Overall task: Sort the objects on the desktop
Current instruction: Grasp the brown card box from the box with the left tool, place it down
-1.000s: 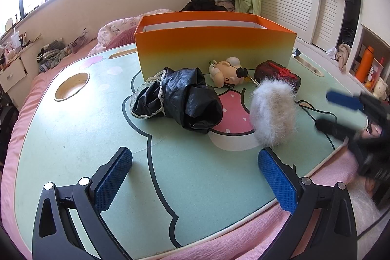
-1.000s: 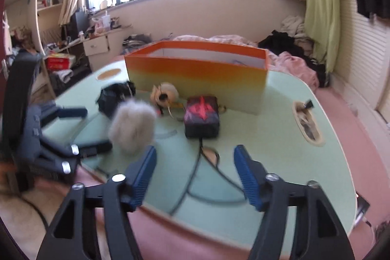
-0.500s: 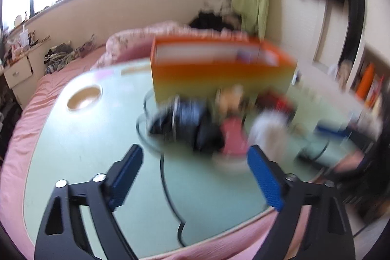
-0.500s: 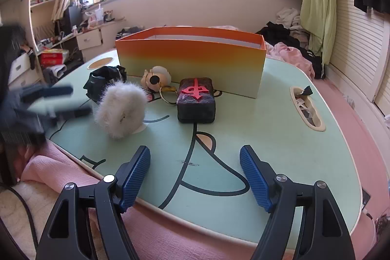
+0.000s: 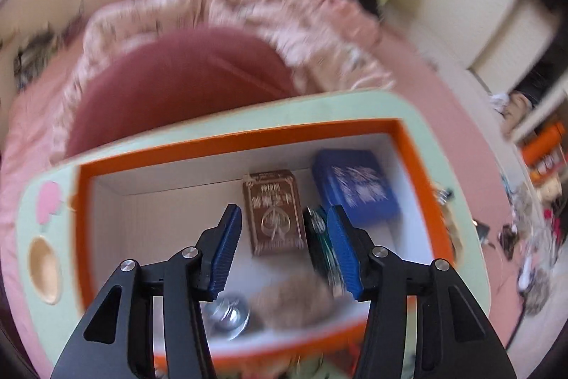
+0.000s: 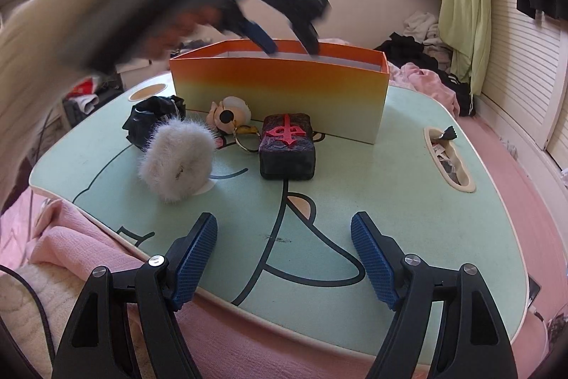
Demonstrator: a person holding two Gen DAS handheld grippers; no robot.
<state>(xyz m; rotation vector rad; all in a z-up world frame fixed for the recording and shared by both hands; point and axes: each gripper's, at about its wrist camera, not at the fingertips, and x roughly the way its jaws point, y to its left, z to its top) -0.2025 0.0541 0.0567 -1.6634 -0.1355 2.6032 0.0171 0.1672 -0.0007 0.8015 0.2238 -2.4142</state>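
My left gripper (image 5: pixel 280 251) is open and empty, pointing down into the orange box (image 5: pixel 411 144). Inside lie a brown card box (image 5: pixel 273 212), a blue tin (image 5: pixel 355 187), a green thing (image 5: pixel 319 247), a shiny round thing (image 5: pixel 227 315) and a blurred furry thing (image 5: pixel 291 304). From the right wrist view the left gripper (image 6: pixel 287 41) hovers over the orange box (image 6: pixel 277 91). My right gripper (image 6: pixel 284 258) is open and empty above the table's near edge. In front of the box lie a white fur ball (image 6: pixel 177 158), a black crumpled cloth (image 6: pixel 152 119), a small doll keychain (image 6: pixel 230 116) and a dark block with a red sign (image 6: pixel 287 148).
The mint green table (image 6: pixel 390 201) stands on pink bedding (image 6: pixel 71 247). It has a round cup hollow (image 6: pixel 147 91) at the far left and a slot with small bits (image 6: pixel 447 158) at the right. A dark red pillow (image 5: pixel 177 84) lies behind the box.
My left gripper has risen from the table's near side and swung over the orange box, now looking down into it. The right gripper has stayed near the front edge, open.
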